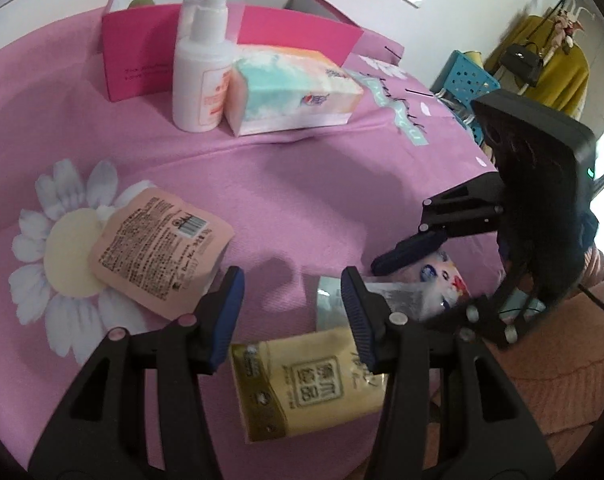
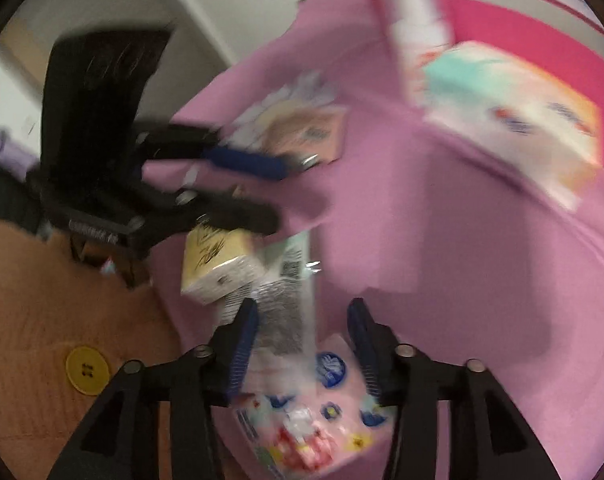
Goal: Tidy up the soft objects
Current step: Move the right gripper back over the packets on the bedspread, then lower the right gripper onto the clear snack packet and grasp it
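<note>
**Both grippers hovering over a cluster of soft packs near the edge of the pink bed cover**

The left gripper point(image 1: 292, 312) is hanging with its jaws apart above a yellow tissue pack point(image 1: 306, 380), which is lying flat between and just below the two blue ribbed pads; nothing is clamped. The right gripper point(image 2: 302, 340) is likewise standing open over a pink cartoon-printed packet point(image 2: 306, 432), with a silvery foil sachet point(image 2: 282, 312) lying partly between its fingers. The right-wrist view is smeared by motion, so whether either pad is touching the sachet cannot be told.

The three small packs are lying bunched together and overlapping at the near edge, seemingly gathered for pick-up, each gripper lined up on its own item. A peach-coloured sachet point(image 1: 158, 248) is lying apart on the daisy print of the pink bed cover point(image 1: 302, 200), its printed back and barcode facing up.

Farther back, a block-shaped soft tissue pack point(image 1: 294, 92) in mint and peach wrap is lying beside an upright white pump bottle point(image 1: 202, 64), both just in front of an open magenta cardboard box point(image 1: 142, 52), probably the destination for the soft things.

The packs look thin, crinkly and pliable; the foil sachet is glossy, the yellow pack is matte and pillowy. They will likely buckle under a pinch, so gripping an edge seems wise.
</note>
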`<state>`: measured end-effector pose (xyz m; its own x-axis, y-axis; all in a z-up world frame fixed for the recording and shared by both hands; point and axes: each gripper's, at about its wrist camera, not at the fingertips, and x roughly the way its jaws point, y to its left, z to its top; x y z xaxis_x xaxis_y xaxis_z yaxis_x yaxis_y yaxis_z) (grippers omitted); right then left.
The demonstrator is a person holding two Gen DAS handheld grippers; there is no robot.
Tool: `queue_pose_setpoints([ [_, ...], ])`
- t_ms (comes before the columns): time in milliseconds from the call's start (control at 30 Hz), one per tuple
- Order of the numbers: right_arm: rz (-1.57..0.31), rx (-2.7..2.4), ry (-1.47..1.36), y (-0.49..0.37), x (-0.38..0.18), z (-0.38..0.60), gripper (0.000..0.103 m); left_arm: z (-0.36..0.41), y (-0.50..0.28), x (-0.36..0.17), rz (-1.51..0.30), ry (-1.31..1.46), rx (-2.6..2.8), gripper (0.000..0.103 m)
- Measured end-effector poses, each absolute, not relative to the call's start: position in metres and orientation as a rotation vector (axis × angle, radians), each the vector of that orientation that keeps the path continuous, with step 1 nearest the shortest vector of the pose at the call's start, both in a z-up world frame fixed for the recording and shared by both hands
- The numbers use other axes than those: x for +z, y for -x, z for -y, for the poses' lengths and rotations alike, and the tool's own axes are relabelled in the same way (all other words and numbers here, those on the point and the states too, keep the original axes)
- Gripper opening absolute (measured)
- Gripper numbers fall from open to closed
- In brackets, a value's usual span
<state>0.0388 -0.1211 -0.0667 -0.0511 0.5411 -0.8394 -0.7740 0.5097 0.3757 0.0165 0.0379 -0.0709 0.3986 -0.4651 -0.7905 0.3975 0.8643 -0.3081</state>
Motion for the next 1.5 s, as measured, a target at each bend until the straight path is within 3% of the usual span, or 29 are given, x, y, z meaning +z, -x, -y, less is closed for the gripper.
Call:
queue_pose_setpoints([
  [67,-1.203,1.120,0.285,-0.038,-0.065,0.115,0.054,-0.040,-0.017,-0.071,-1.028,0.082,-0.538,0.052],
  [133,-1.212,1.151,0.302,-0.038,-0.065,0.111,0.033,-0.042,-0.018,-0.071,-1.027,0.092,-0.530,0.052],
  [400,-1.113,1.147,0.352,-0.047,-0.042,0.123,0.019,-0.043,-0.027,-0.064,-1.015,0.106,-0.544,0.052],
  [667,-1.004,1.028,0.389,-0.084,-0.038,0.133,0.022,-0.026,-0.053,-0.071,-1.050,0.081,-0.625,0.052],
  [767,-0.990,0.931,0.353,-0.095,-0.041,0.136,0.032,-0.020,-0.062,-0.075,-1.066,0.070,-0.616,0.052],
  [833,-1.015,0.879,0.253,-0.100,-0.043,0.150,0.046,-0.019,-0.066,-0.076,-1.075,0.080,-0.627,0.052],
  [900,-1.032,0.841,0.163,-0.099,-0.044,0.165,0.050,-0.017,-0.067,-0.078,-1.083,0.071,-0.633,0.052],
  [1133,-1.139,0.760,-0.133,-0.082,-0.069,0.204,0.050,-0.009,-0.074,-0.079,-1.107,0.064,-0.646,0.054],
  [1367,-1.090,0.801,-0.218,-0.078,-0.073,0.182,0.050,-0.006,-0.076,-0.080,-1.112,0.103,-0.648,0.055],
  [1400,-1.082,0.803,-0.229,-0.079,-0.073,0.182,0.048,-0.010,-0.076,-0.080,-1.115,0.123,-0.649,0.055],
  [1500,-1.092,0.857,-0.300,-0.084,-0.076,0.183,0.025,-0.013,-0.075,-0.081,-1.118,0.169,-0.650,0.045],
])
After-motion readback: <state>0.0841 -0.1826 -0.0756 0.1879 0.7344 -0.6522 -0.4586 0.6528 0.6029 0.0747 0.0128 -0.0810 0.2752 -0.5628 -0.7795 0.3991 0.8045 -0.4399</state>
